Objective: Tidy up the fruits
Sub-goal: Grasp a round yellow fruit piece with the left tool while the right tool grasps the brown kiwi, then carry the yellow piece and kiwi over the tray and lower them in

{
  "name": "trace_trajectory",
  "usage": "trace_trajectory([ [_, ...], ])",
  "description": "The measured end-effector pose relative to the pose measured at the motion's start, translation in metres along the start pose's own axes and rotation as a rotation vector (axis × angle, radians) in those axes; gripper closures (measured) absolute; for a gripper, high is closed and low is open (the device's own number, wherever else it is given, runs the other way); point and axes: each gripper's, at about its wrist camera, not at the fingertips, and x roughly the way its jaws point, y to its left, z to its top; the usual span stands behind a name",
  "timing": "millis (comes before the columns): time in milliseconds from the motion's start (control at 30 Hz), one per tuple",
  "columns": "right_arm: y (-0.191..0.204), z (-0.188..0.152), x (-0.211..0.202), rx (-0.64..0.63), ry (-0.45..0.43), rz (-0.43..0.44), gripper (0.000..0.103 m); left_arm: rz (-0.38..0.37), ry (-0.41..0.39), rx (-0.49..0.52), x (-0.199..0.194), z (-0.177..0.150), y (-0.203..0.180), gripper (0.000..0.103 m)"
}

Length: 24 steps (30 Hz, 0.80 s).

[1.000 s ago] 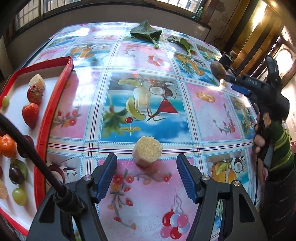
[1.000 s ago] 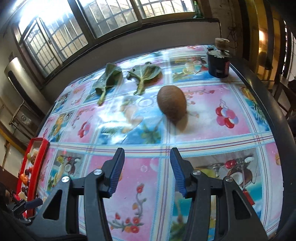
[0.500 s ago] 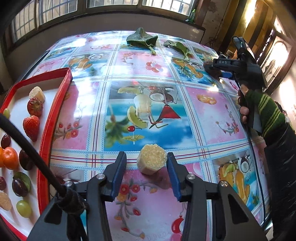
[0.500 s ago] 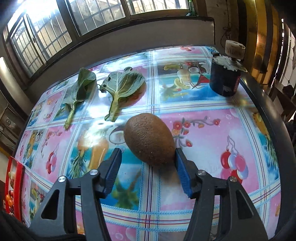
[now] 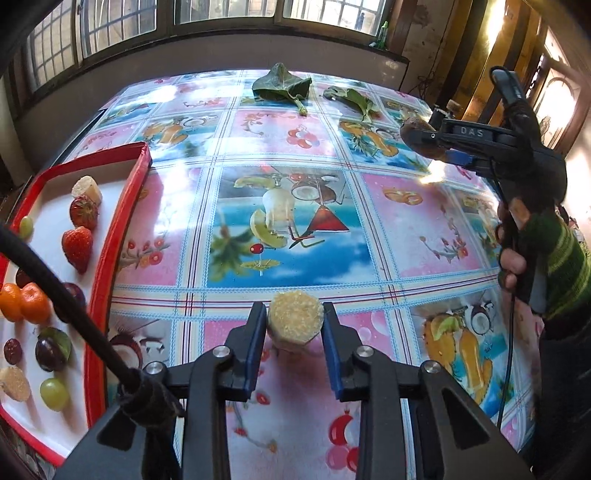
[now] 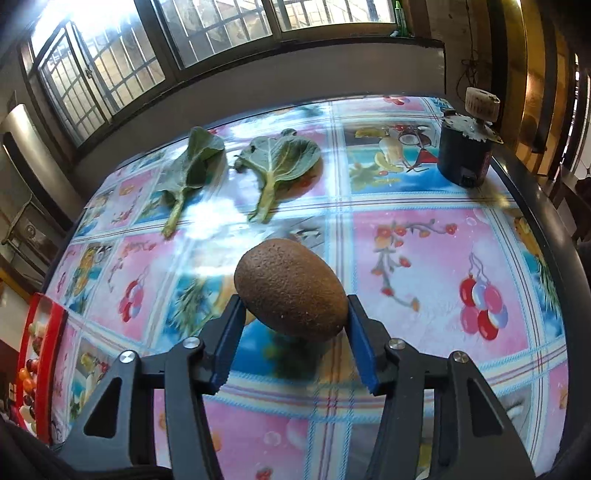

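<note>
A: Left tool (image 5: pixel 294 325) first. Blue pads narrowed onto the corn cob piece (image 5: pixel 294 322), touching both its sides. The piece stands cut face up on the desk (image 5: pixel 288 236), near edge, on the pink tile.

B: Lifted?

A: Can't tell, bottom's hidden behind the fingers. Red tray (image 5: pixel 129 206) just left of it, white inside, holding strawberries (image 5: pixel 77 245), small oranges (image 5: pixel 22 301), dark plums (image 5: pixel 51 349), green grapes (image 5: pixel 53 393), and another corn piece (image 5: pixel 86 188) at its far end.

B: Right tool?

A: Right tool (image 6: pixel 295 325) closed partway on the kiwi (image 6: pixel 291 290), pads against both ends. Brown, fuzzy, lying crosswise between the fingers. From the left wrist view the same kiwi (image 5: pixel 417 134) sits in that tool over the far right part of the desk, gloved right hand (image 5: pixel 532 254) on the handle.

B: Off the surface?

A: Looks raised, shadow underneath, not certain.

B: Beyond it?

A: Two green leaves (image 6: pixel 280 162) side by side, stems toward the camera, well past the kiwi. Dark cylindrical container (image 6: pixel 467 153) with a pale knob on top at the far right corner. Barred windows (image 6: pixel 221 26) behind.
</note>
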Motion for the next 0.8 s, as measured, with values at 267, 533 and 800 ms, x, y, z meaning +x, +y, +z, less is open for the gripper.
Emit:
trace_trajectory([
  [267, 0.050, -0.039, -0.057, -0.034, -0.012, 0.209, 0.047, 0.007, -0.061, -0.057, -0.043, -0.012, 0.026, 0.074],
  [533, 0.095, -0.077, -0.077, -0.066, 0.029, 0.337, 0.047, 0.065, -0.118, -0.151, -0.087, -0.031, 0.075, 0.074],
  [800, 0.128, -0.095, -0.095, -0.104, 0.033, 0.412, 0.047, 0.121, -0.142, -0.242, -0.116, -0.058, 0.117, 0.074],
])
